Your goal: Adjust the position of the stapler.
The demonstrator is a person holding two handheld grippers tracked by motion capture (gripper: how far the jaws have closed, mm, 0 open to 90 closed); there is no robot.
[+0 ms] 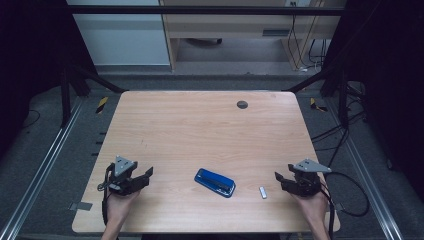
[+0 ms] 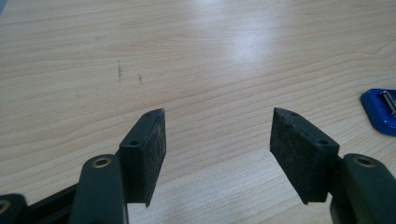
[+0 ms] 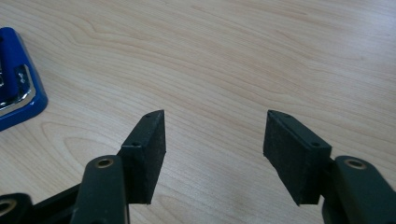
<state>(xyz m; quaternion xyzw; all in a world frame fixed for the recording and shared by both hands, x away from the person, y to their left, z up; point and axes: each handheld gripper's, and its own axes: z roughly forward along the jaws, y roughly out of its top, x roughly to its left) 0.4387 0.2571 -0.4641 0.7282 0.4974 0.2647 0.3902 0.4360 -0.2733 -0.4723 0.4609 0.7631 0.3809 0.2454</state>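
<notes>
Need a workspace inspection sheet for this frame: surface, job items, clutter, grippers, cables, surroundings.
Surface: light wooden table, faint dark scuffs in the left gripper view, round dark grommet near the far edge.
Job's things: blue stapler lying flat near the front edge, between the two grippers; small silvery piece just to its right, apart from it, too small to identify.
Clutter: nothing seen.
Grippers: left hand-held gripper and right hand-held gripper both open and empty, low at the table's front corners, jaws turned inward toward the stapler.
Cables: black gripper cable loops off the table's right edge; more cables on the floor at right.
Surroundings: metal frame rails, grey floor, furniture behind.
</notes>
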